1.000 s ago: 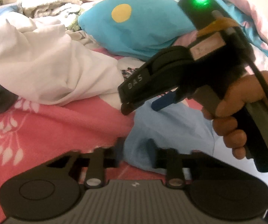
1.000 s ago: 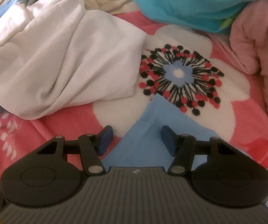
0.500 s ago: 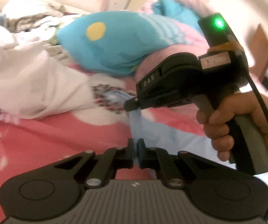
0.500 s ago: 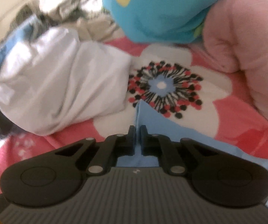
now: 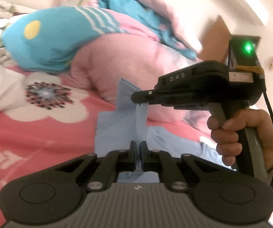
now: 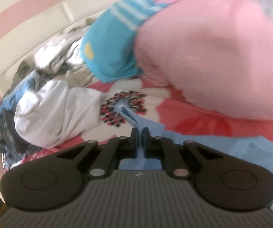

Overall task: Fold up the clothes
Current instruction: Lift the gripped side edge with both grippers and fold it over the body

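Observation:
A light blue garment (image 5: pixel 115 129) lies on the pink floral bedspread (image 5: pixel 31 136) with one edge lifted. My left gripper (image 5: pixel 138 144) is shut on a pinched fold of that edge. My right gripper (image 5: pixel 136 97), seen from the side with a hand (image 5: pixel 237 133) on its handle, is shut on the same blue cloth a little farther along, so the edge hangs stretched between the two. In the right wrist view the right gripper (image 6: pixel 139 132) pinches the light blue garment (image 6: pixel 203 142), which trails off to the right over the bedspread.
A big pink and turquoise blanket heap (image 5: pixel 117 57) rises just behind the garment. A crumpled white garment (image 6: pixel 56 114) and a pile of mixed clothes (image 6: pixel 56 57) lie to the left. A wooden piece of furniture (image 5: pixel 218 38) stands by the wall at right.
Both grippers closed from open onto the blue garment's edge. They then rose and swung right with it, lifting the edge off the bedspread; the white garment slid out to the left of view.

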`<state>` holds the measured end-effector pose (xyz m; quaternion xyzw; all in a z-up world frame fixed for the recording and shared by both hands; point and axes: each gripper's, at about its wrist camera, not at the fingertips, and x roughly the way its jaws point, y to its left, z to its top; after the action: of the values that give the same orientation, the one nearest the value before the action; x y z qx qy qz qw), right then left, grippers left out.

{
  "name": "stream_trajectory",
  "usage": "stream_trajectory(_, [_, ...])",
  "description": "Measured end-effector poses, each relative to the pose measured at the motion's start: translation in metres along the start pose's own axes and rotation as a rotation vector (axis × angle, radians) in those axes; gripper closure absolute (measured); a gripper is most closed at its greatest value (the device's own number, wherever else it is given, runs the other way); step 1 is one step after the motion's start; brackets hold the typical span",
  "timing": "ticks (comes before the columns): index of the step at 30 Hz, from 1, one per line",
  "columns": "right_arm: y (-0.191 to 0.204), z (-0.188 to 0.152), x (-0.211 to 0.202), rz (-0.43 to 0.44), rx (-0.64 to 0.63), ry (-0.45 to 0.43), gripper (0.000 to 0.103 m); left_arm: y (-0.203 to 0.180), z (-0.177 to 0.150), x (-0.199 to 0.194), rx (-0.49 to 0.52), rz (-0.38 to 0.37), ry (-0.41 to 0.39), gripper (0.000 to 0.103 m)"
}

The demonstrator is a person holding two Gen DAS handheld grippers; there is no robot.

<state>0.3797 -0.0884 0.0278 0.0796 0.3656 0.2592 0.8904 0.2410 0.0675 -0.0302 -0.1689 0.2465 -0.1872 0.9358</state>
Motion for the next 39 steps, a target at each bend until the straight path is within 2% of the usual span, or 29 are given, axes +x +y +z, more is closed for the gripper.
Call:
stream_trajectory(5, [-0.04,-0.031,-0.024,-0.021,0.108,-0.053,0.099,-0.016,-0.013,0.014,0.065,-0.034,0.067,0.098])
stream_trajectory(11, [-0.079,-0.071,-0.029,-0.025,0.236,-0.065,0.1,-0.028,-0.03,0.028,0.109,-0.036,0.154,0.098])
stream_trajectory(25, [-0.117,-0.116,-0.034,-0.016,0.429,-0.106,0.099,-0.035,-0.038,0.034,0.136,-0.05,0.206,0.098])
stream_trajectory(30, [-0.123,-0.125,-0.037,-0.022,0.471,-0.123,0.099,-0.037,-0.04,0.036,0.136,-0.094,0.257,0.096])
stream_trajectory(32, [-0.127,-0.127,-0.04,-0.028,0.502,-0.122,0.096,-0.038,-0.041,0.032,0.127,-0.124,0.282,0.077])
stream_trajectory(34, [-0.131,-0.13,-0.046,-0.048,0.531,-0.12,0.095,-0.037,-0.041,0.026,0.123,-0.157,0.287,0.066])
stream_trajectory(36, [-0.135,-0.132,-0.053,-0.067,0.56,-0.119,0.093,-0.035,-0.04,0.017,0.13,-0.176,0.277,0.061])
stream_trajectory(39, [-0.132,-0.138,-0.07,-0.08,0.571,-0.122,0.087,-0.027,-0.035,0.0,0.138,-0.193,0.252,0.06])
